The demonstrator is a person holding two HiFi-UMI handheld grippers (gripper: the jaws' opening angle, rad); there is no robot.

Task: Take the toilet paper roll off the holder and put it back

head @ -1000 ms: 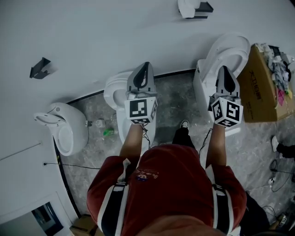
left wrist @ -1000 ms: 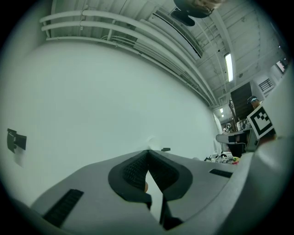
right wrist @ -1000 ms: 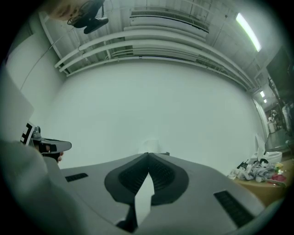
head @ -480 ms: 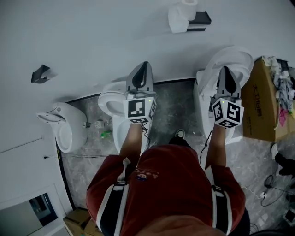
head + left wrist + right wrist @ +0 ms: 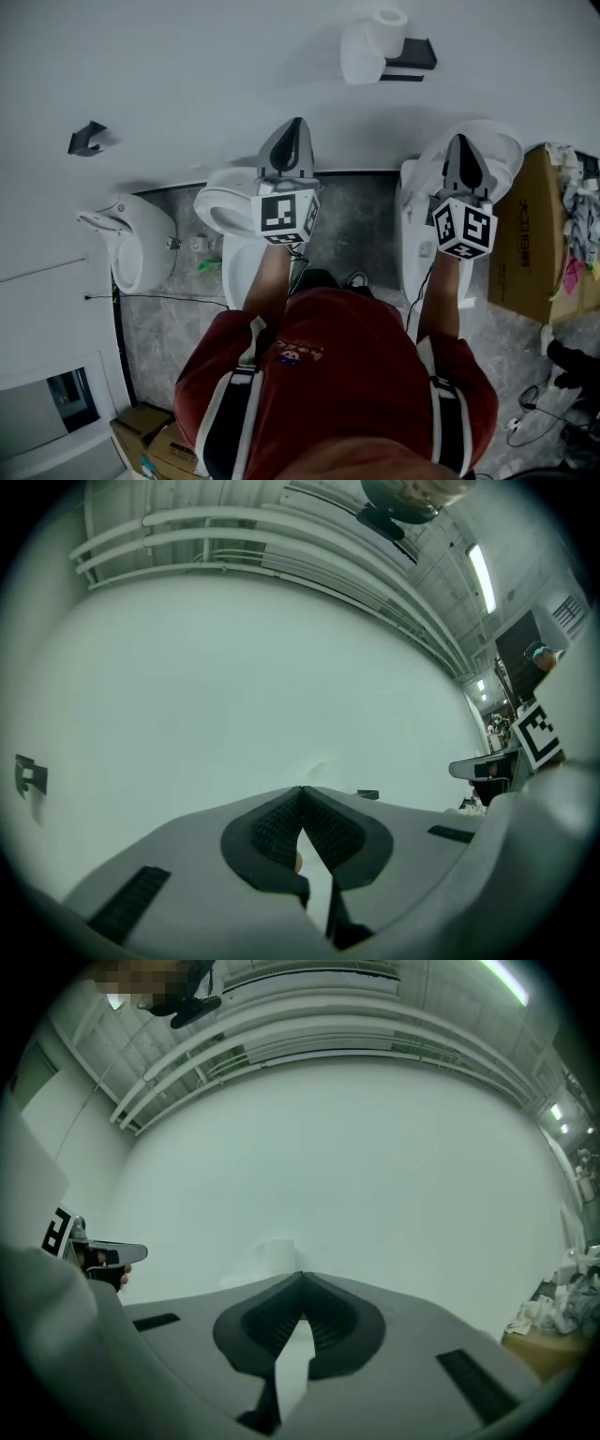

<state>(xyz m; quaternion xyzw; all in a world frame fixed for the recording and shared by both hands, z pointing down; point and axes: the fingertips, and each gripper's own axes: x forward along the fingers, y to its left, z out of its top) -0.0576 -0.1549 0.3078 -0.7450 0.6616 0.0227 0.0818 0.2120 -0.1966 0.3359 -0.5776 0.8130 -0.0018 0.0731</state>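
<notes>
On the white wall (image 5: pixel 187 75) hangs a toilet paper roll (image 5: pixel 366 47).

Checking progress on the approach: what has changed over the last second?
The person has stepped toward the wall: the toilet paper roll on its holder, cut off at the head view's top edge before, now shows whole and lower. Nothing was taken or let go. The left gripper and right gripper stay shut, empty, held out side by side.

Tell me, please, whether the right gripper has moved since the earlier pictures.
Yes. The right gripper has moved toward the wall: the gap to the toilet paper roll on its holder has shrunk.
</notes>
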